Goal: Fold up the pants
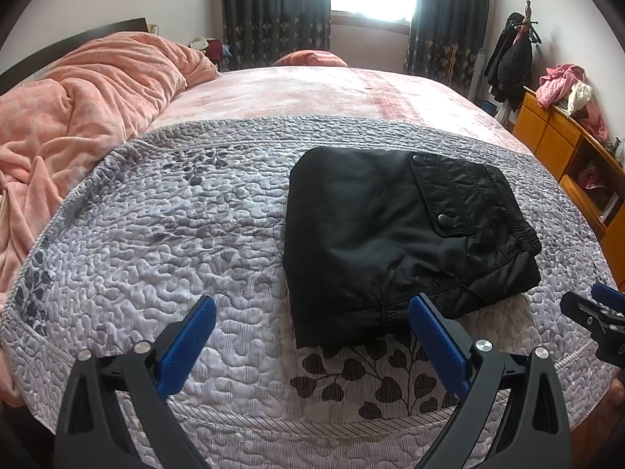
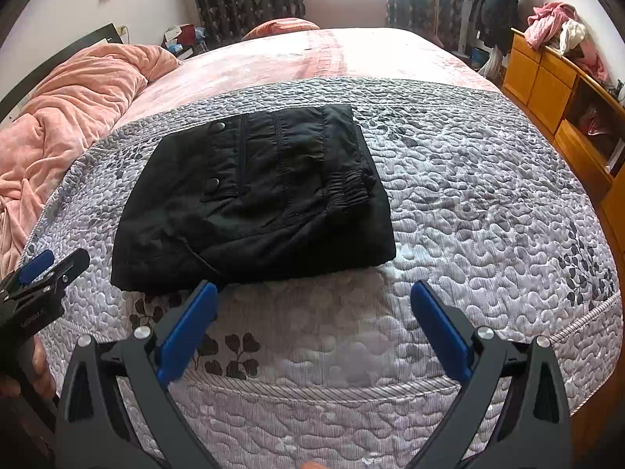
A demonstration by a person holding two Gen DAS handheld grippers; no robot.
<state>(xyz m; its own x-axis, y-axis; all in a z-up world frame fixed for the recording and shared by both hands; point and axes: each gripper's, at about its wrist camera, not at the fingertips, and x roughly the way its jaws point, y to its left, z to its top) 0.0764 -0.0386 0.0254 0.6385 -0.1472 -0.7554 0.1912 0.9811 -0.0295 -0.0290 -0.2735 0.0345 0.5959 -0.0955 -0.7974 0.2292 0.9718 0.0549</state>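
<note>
Both claws, left claw (image 1: 312, 326) and right claw (image 2: 314, 305), gape wide, empty. Black pants (image 2: 254, 199) lie folded near bed's (image 2: 468, 195) front edge; soft, light, slick-looking. I'd pinch stacked near hem.

A home bedroom: a wide bed (image 1: 351, 90) with a quilted cover, dark curtains (image 1: 273, 8) beyond its far end, a wooden cabinet (image 1: 554, 136) beside it, apparently heaped with clothes.

No writing can be read anywhere in either view — there is only a faint embossed mark on the black body of the left claw (image 2: 37, 273), at the left edge of the right wrist view, too small to make out.
</note>
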